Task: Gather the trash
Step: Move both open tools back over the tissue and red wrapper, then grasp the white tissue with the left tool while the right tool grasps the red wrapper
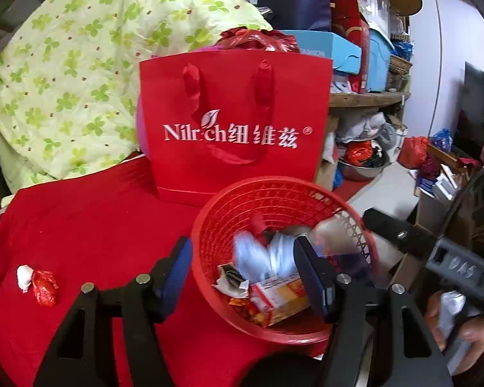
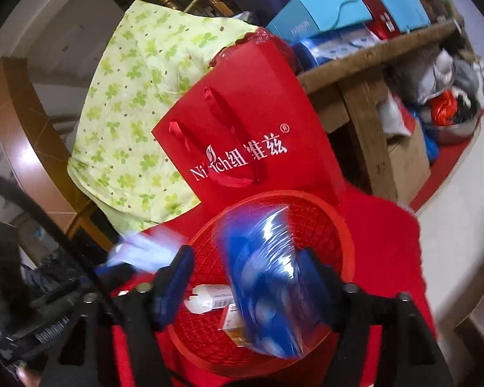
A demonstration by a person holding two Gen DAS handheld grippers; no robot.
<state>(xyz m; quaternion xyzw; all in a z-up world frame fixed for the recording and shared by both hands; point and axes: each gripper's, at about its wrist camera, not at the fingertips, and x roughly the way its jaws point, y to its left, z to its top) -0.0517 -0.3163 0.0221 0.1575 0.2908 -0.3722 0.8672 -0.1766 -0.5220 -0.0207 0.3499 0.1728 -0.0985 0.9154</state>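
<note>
A red mesh basket [image 1: 274, 200] sits on the table's red cloth [image 1: 80, 219], just in front of a red gift bag [image 1: 235, 122] with white lettering. Inside the basket lie an orange carton [image 1: 279, 298] and crumpled wrappers [image 1: 230, 279]. The left gripper [image 1: 242, 267] hangs over the basket's near rim with its fingers spread wide and nothing between them. The right gripper [image 2: 245, 277] is above the basket, fingers wide apart; a blurred blue plastic wrapper [image 2: 261, 277] hangs against its right finger, though whether it is gripped I cannot tell. Left on the cloth lies a red-and-white candy wrapper [image 1: 38, 285], well apart from the basket
</note>
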